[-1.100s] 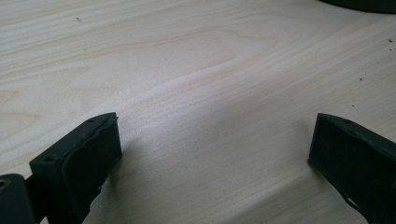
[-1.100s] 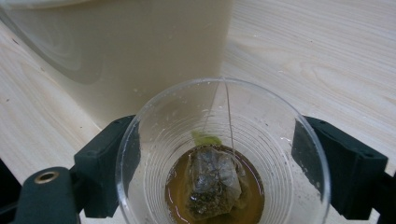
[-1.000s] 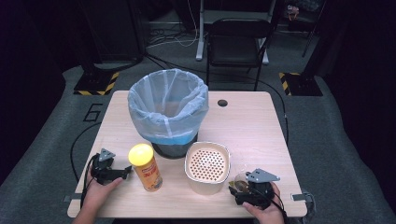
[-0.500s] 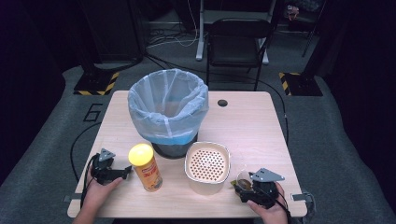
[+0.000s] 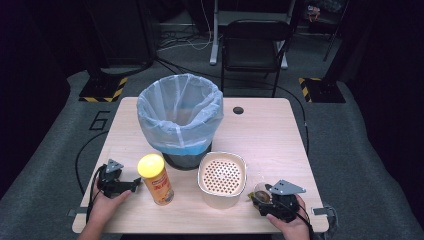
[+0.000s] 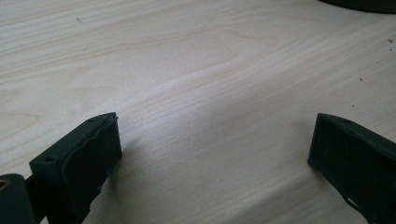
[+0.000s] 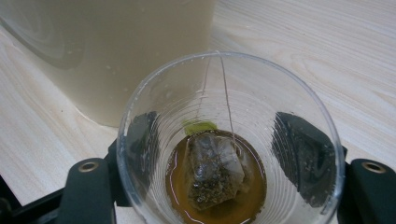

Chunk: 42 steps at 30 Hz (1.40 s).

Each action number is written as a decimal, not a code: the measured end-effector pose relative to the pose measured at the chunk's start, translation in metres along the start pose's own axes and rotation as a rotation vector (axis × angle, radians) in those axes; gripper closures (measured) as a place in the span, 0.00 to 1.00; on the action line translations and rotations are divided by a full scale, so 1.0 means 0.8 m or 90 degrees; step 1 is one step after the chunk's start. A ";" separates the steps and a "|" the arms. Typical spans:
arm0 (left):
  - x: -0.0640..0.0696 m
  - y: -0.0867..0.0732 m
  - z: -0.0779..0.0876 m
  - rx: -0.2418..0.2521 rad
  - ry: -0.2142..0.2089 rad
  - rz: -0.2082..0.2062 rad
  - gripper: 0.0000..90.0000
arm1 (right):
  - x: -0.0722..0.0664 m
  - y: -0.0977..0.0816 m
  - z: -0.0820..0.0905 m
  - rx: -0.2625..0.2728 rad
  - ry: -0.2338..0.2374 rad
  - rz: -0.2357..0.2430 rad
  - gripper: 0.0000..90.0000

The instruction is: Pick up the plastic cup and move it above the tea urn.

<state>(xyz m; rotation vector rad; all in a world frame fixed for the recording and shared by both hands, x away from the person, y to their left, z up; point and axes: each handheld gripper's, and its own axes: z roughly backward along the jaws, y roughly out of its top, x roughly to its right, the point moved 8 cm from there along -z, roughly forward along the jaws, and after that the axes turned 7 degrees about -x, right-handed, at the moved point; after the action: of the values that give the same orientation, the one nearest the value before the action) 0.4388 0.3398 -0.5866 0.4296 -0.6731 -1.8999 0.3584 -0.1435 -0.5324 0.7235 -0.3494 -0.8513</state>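
Clear plastic cup (image 7: 229, 140) with a used teabag (image 7: 212, 170) now sits between the right gripper (image 7: 229, 163) jaws, which just closed on its sides. Nothing's dumped yet; strainer (image 5: 223, 179) and bin (image 5: 180, 120) wait ahead. Left gripper (image 6: 210, 154) idles wide open.

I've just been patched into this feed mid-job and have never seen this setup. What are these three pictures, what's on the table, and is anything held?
No robot here: a person holds hand-held tongs, one pair in each hand. The high view looks down on the wooden table. The other two come from cameras riding on the tongs.

On the table stand a bin lined with a pale bag, a yellow-lidded can and a cream strainer tub.

The left tongs rest open beside the can, with only bare wood between their jaws.

The right tongs have just been closing around a clear plastic cup; their jaws sit against its sides. Inside lies a tea bag in a little brown liquid.
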 end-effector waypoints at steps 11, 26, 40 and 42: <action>0.000 0.000 0.000 0.001 0.000 0.000 0.02 | 0.001 0.000 0.000 0.001 0.001 0.002 0.36; 0.000 0.000 0.000 0.002 0.001 0.000 0.02 | 0.017 -0.002 0.003 -0.005 -0.018 0.002 0.37; 0.000 0.000 0.000 0.001 0.001 0.000 0.02 | 0.044 -0.003 0.015 0.016 -0.034 -0.057 0.16; 0.000 0.000 0.000 0.001 0.001 0.001 0.02 | 0.042 0.003 0.020 0.024 -0.042 -0.054 0.16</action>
<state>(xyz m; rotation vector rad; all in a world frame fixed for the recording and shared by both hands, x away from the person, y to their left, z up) 0.4387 0.3397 -0.5866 0.4305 -0.6735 -1.8978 0.3719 -0.1759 -0.5197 0.7503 -0.3959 -0.9521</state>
